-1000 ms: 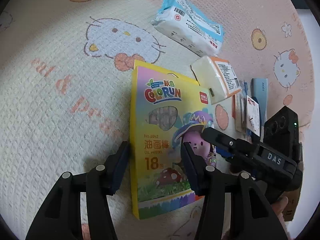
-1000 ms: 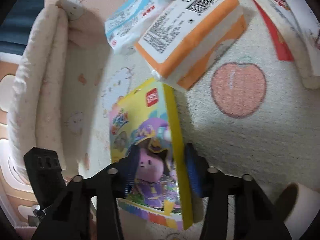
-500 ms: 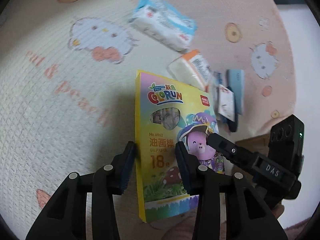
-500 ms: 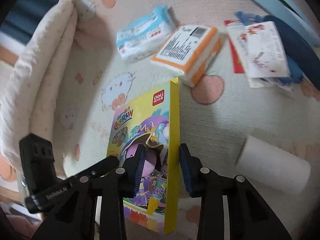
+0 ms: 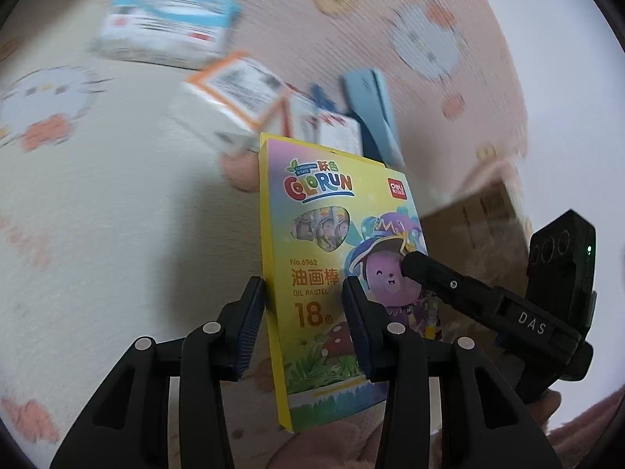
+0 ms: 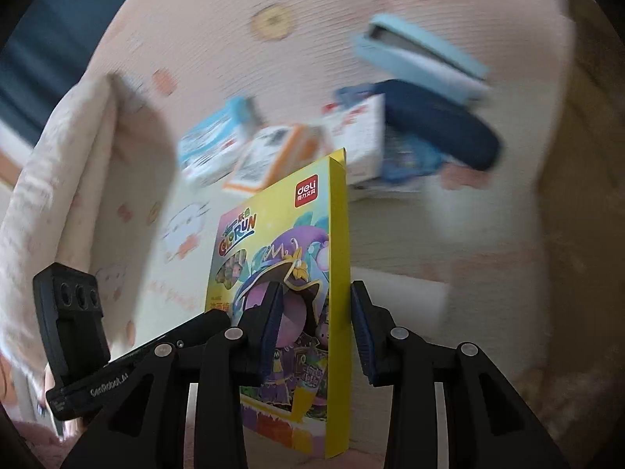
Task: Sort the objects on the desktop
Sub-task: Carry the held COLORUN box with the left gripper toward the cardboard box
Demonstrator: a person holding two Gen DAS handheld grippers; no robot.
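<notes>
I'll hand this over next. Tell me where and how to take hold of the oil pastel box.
Grip the oil pastel box across its thin flat faces near a free long edge, coming from its upper end. It is a slim slab held off the mat, and the left gripper and right gripper already clamp its lower half.

Yellow pastel box, pink cartoon-print mat

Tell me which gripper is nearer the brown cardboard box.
Right. The right gripper sits just in front of the brown cardboard box; the left gripper holds the far side of the yellow oil pastel box, farther away.
</notes>
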